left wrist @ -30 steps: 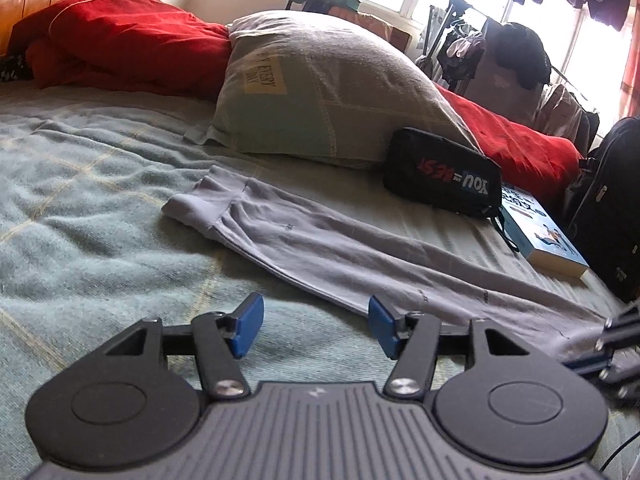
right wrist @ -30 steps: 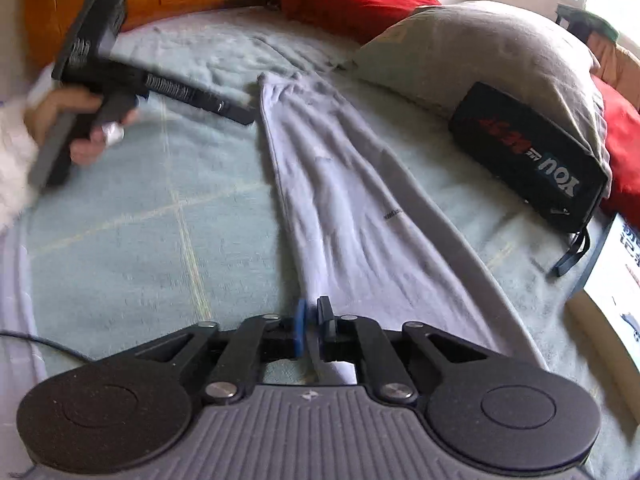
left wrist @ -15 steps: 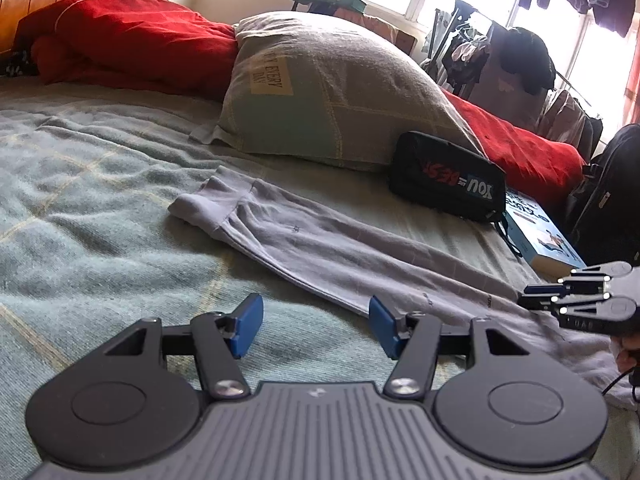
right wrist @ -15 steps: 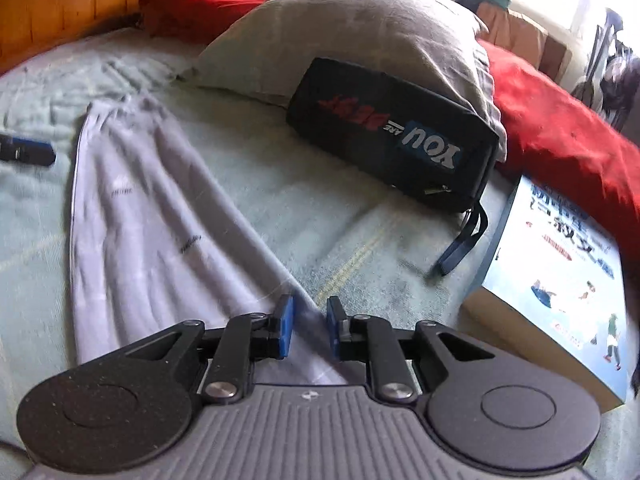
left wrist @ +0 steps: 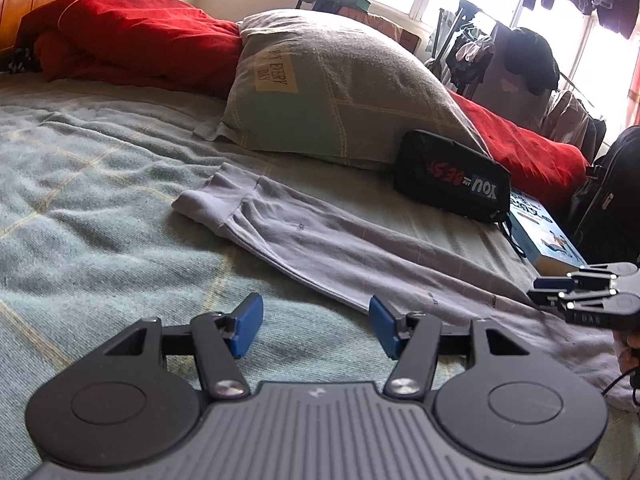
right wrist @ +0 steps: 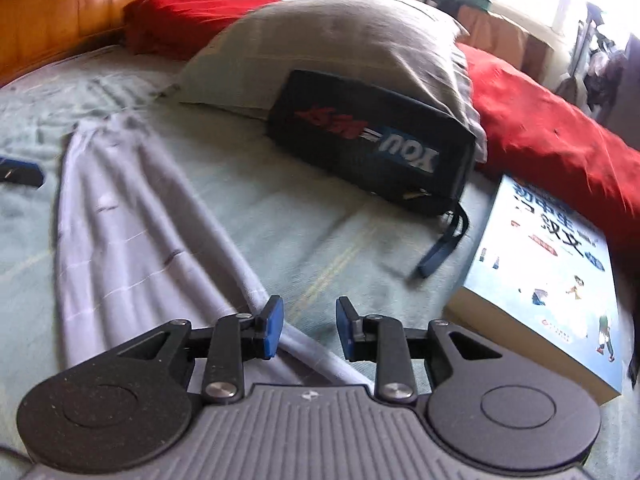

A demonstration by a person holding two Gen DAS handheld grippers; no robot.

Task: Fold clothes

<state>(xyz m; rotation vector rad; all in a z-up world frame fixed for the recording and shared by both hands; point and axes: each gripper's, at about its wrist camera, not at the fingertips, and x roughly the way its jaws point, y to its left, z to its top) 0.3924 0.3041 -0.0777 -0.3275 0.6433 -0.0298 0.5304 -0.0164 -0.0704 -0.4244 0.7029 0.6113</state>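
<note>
Released grey trousers (right wrist: 132,240), long, flat

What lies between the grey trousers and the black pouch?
Only bare green bedspread separates the grey trousers from the black pouch; the right wrist view shows it.

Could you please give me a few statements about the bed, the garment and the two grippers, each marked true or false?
1. The grey garment lies stretched out flat on the bed. True.
2. The black pouch leans against the red blanket. False: it leans against the grey pillow.
3. The left gripper has its jaws open with nothing between them. True.
4. The book lies on top of the garment. False: it lies on the bed beside the pouch, apart from the garment.
5. The right gripper is clamped shut on the garment. False: its jaws are opening, with the garment's edge below them, not pinched.
</note>
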